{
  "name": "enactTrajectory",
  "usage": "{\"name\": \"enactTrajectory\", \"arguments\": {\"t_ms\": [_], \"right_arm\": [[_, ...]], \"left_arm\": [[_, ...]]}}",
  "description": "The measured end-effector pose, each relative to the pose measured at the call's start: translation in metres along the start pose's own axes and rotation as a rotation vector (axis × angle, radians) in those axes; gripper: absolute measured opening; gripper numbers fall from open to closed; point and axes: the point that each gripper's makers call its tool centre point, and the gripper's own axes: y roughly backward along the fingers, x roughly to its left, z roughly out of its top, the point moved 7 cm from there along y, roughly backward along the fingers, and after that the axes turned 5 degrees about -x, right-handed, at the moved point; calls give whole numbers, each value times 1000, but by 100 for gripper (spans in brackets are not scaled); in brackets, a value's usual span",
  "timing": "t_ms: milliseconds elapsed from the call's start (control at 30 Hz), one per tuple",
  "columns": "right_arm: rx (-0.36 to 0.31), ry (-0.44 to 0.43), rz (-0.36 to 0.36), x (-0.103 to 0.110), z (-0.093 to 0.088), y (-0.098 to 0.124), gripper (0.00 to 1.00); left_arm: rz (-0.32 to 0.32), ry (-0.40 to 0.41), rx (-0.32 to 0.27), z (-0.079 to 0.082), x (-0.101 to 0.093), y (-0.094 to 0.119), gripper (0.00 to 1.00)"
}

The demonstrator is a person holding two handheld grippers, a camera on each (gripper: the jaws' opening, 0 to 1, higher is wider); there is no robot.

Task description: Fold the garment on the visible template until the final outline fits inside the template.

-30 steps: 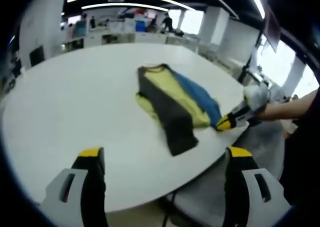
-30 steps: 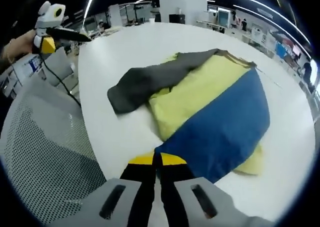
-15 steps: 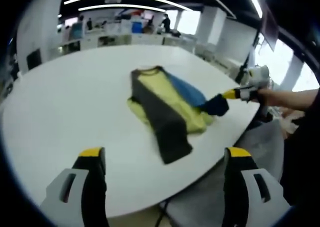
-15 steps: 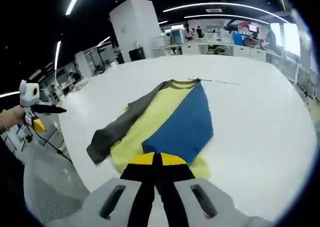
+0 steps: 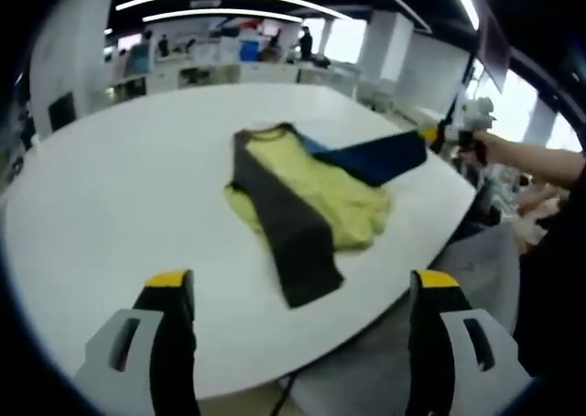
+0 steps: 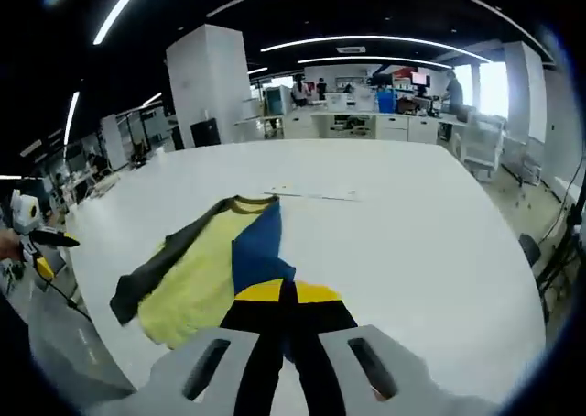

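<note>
Garment [image 5: 307, 196]: soft knit top, yellow body, one dark grey sleeve laid limp across it, one blue sleeve [image 5: 371, 155] stretched taut and raised off the body. It lay rumpled on a smooth white round-edged table [image 5: 119, 187], toward the edge nearest me. My right gripper [image 6: 287, 295], yellow-tipped with black jaws, was clenched on the blue sleeve's end. My left gripper [image 5: 298, 283] hung released, jaws wide apart, short of the table edge. Grey mesh chair [image 5: 430, 251] sat beside the table.
</note>
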Motion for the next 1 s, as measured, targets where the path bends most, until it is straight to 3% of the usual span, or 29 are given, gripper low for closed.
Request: {"name": "enactTrajectory", "arguments": {"t_ms": [400,667,1000], "right_arm": [[-1,-4,-130,-59,4,1,3],[21,-25,-201,-94,-7,2,3],[62,-45,-241,-134,-21,-1,3]], "left_arm": [[19,9,17,-1,-7,-4,93],[32,10,32,1,-9,-9,93],[41,5,51,7,-11,-21,93]]}}
